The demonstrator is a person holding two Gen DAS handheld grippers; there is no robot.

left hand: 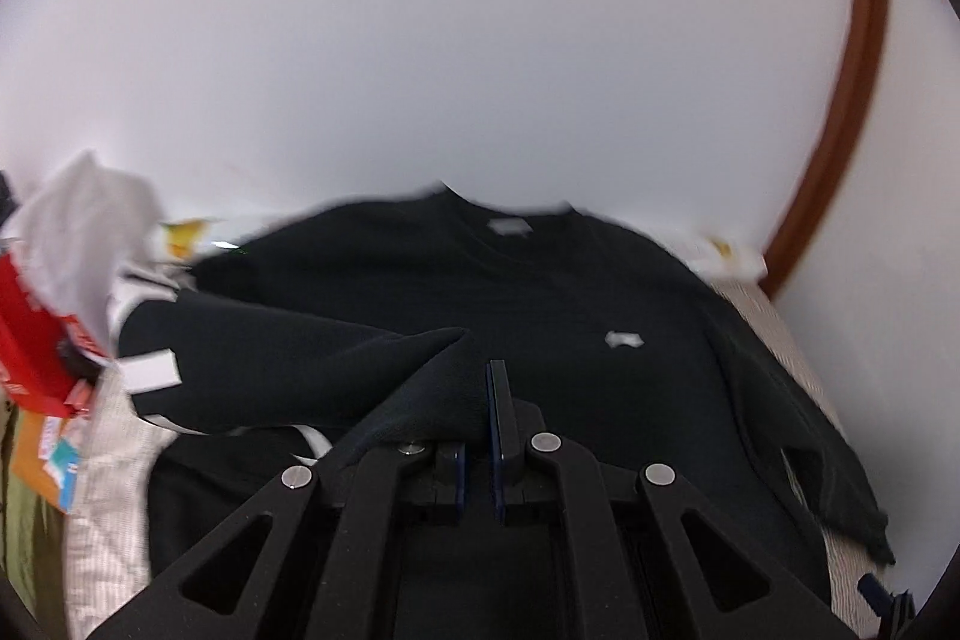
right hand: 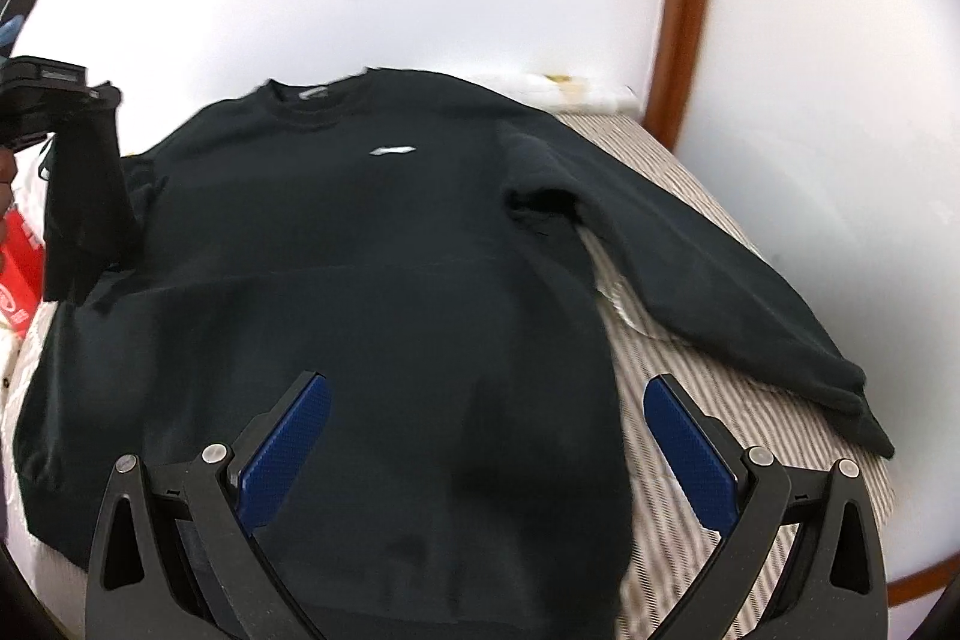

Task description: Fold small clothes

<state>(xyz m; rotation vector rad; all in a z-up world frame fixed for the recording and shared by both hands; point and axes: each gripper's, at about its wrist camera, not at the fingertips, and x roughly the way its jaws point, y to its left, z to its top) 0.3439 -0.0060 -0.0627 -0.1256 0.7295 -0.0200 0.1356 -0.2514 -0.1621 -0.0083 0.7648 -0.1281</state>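
Left gripper (left hand: 480,400): its jaws are pinching a fold of soft, matte black fabric, the blue pads (left hand: 497,418) nearly meeting; in the right wrist view it is showing at nine o'clock (right hand: 90,91), lifting a sleeve cuff that is hanging limp below it.
Right gripper (right hand: 486,436): its jaws are standing wide apart and holding nothing, the blue pads (right hand: 282,448) textured with a fine diamond grid, hovering over the hem region of the garment.
Black sweatshirt (right hand: 372,250): it is lying spread front-up on the bed, crew neck towards twelve o'clock, a small white logo (right hand: 393,151) on the chest and a grey neck label (left hand: 509,226) inside the collar.
Right-hand sleeve (right hand: 708,268): it is stretching out towards four o'clock, its ribbed cuff near the bed's edge.
Bed cover (right hand: 708,400): thin beige-and-white stripes, a ribbed look.
Red box (left hand: 36,340): cardboard, sitting at nine o'clock in the left wrist view, with pale crumpled cloth (left hand: 84,220) over it.
Wooden trim (left hand: 852,100): a glossy brown curved band against the white wall (left hand: 420,40).
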